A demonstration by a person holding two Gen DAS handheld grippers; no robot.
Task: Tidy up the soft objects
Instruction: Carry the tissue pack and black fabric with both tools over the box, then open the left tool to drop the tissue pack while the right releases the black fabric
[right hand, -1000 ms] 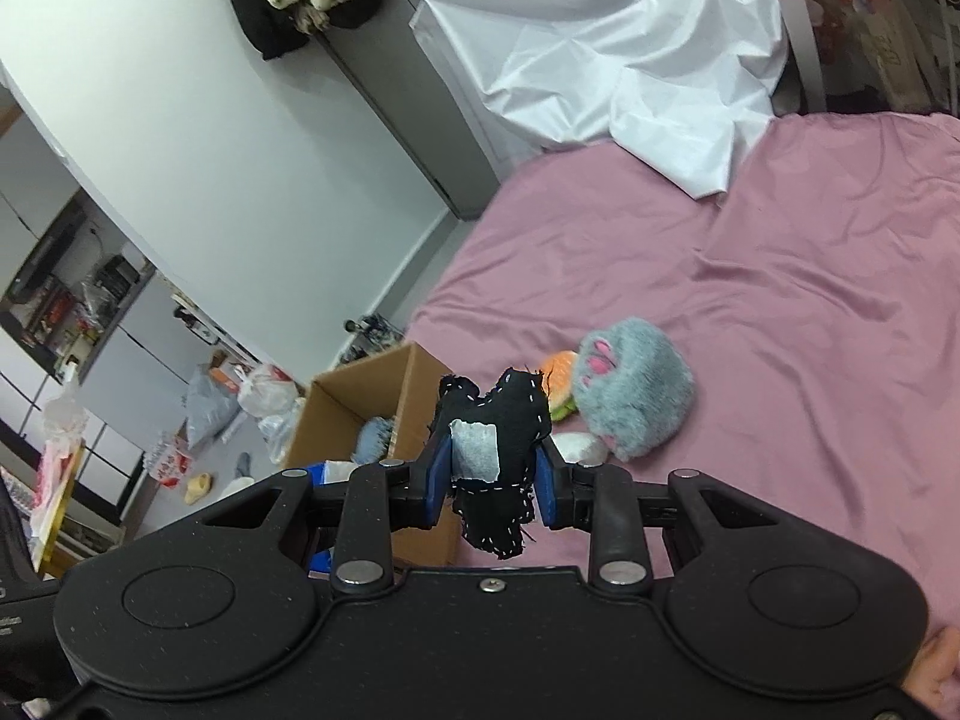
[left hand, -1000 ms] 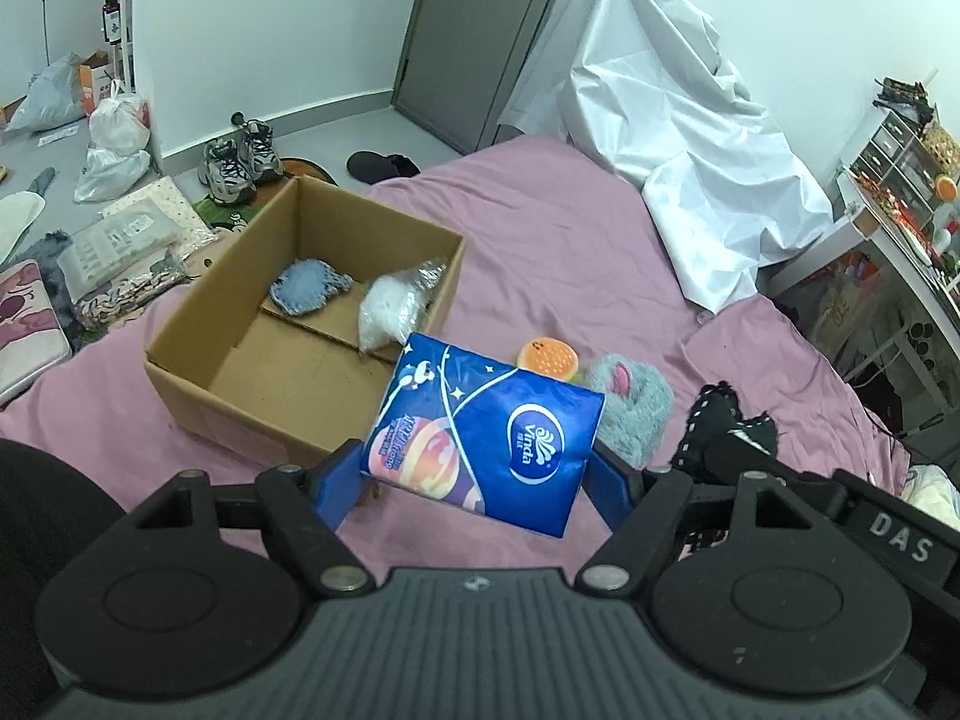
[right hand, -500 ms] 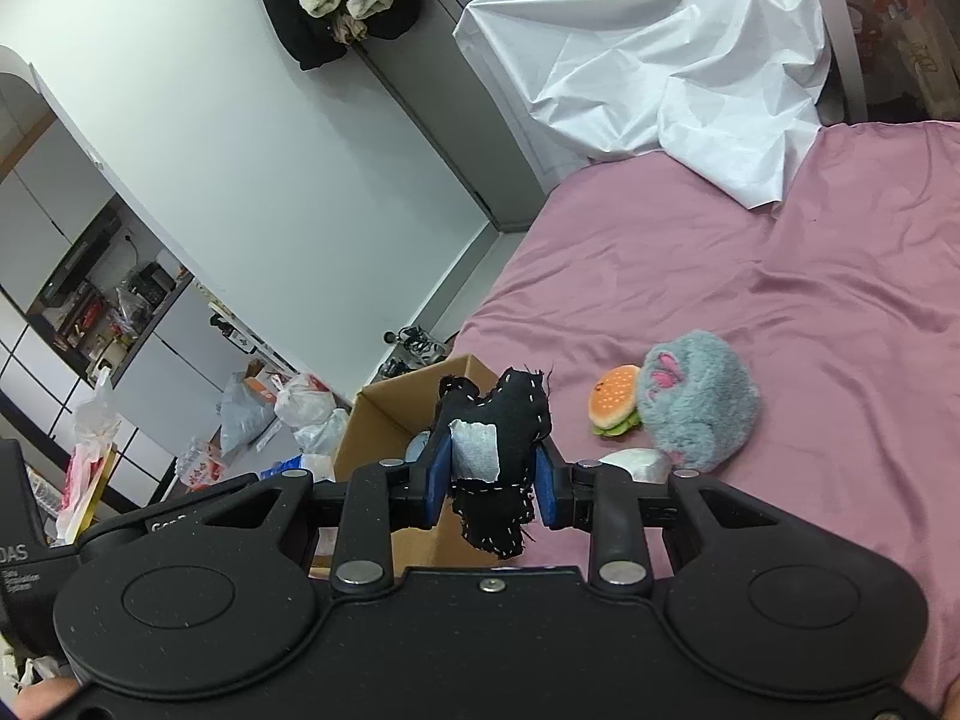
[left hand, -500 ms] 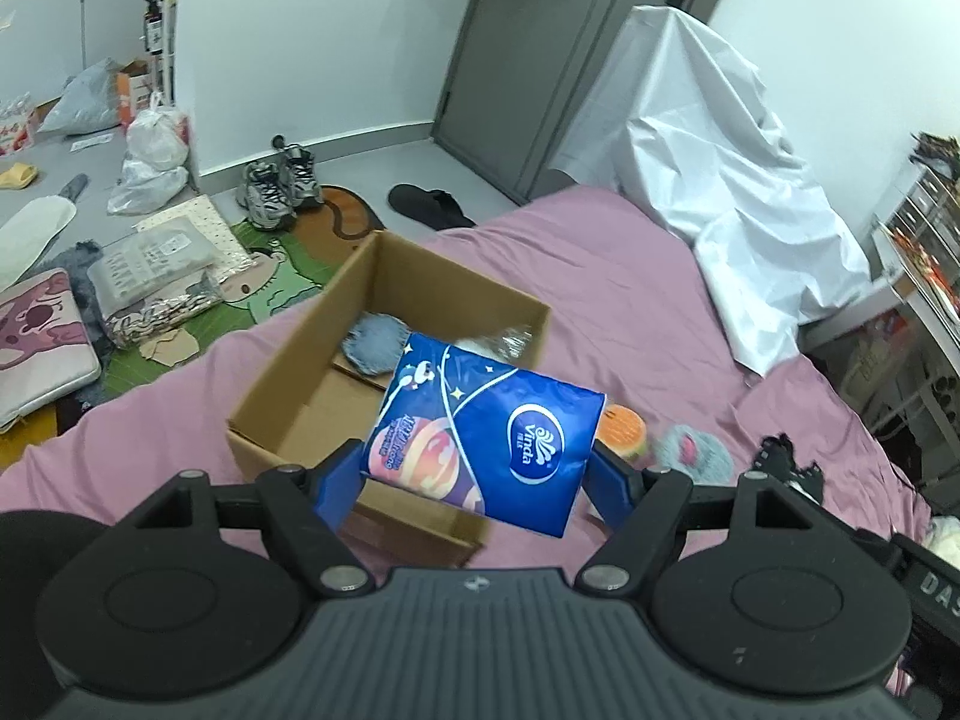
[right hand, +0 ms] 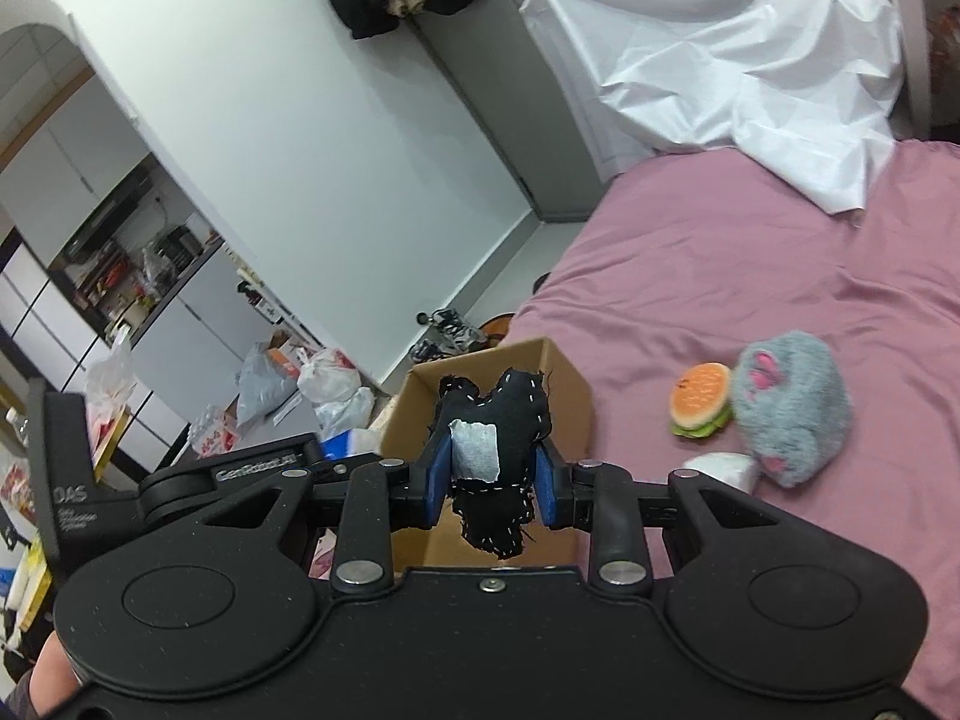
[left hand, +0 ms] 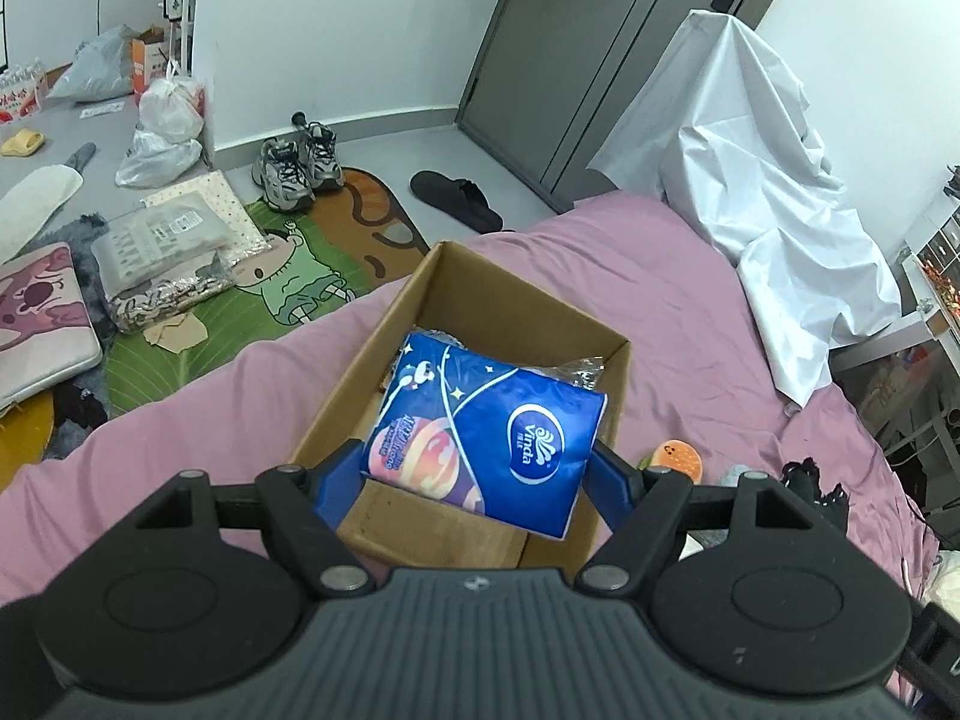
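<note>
**A:** Tissue pack (left hand: 480,432), blue, is clamped between the pads of the left gripper (left hand: 480,480) and hangs over the open cardboard box (left hand: 516,312) on the pink bed (left hand: 690,300). Where are we in the job?

**B:** I'd judge it mid-delivery: the pack is carried over the box and not yet let go. In the left wrist view it covers most of the box mouth, with a crinkly clear wrapper (left hand: 579,369) showing at its 1 o'clock, already inside.

**A:** And the other hand?

**B:** The right gripper (right hand: 489,480) is clenched on a black stitched plush (right hand: 492,450) with a white patch, and the box (right hand: 564,372) sits just beyond it at 12 o'clock. That one looks queued up behind the tissue pack.

**A:** So the next move?

**B:** Lower the pack a little so it clears the near wall, then spread the jaws and let it drop flat. It is soft, so it should settle rather than bounce, but it is wide for that box and could hang on the rim.

**A:** Anything in the way?

**B:** Mostly the two tools crowding one opening; the left gripper body (right hand: 180,480) sits at 9 o'clock in the right view. Farther out, a burger toy (right hand: 702,399) and a grey fluffy plush (right hand: 792,402) lie touching on the bed at 2 o'clock, with a small white item (right hand: 723,468) beside them, all apart from the box. Beyond, a white sheet (left hand: 780,210) drapes the bed's far corner, and shoes (left hand: 297,165) stand on the floor.
</note>
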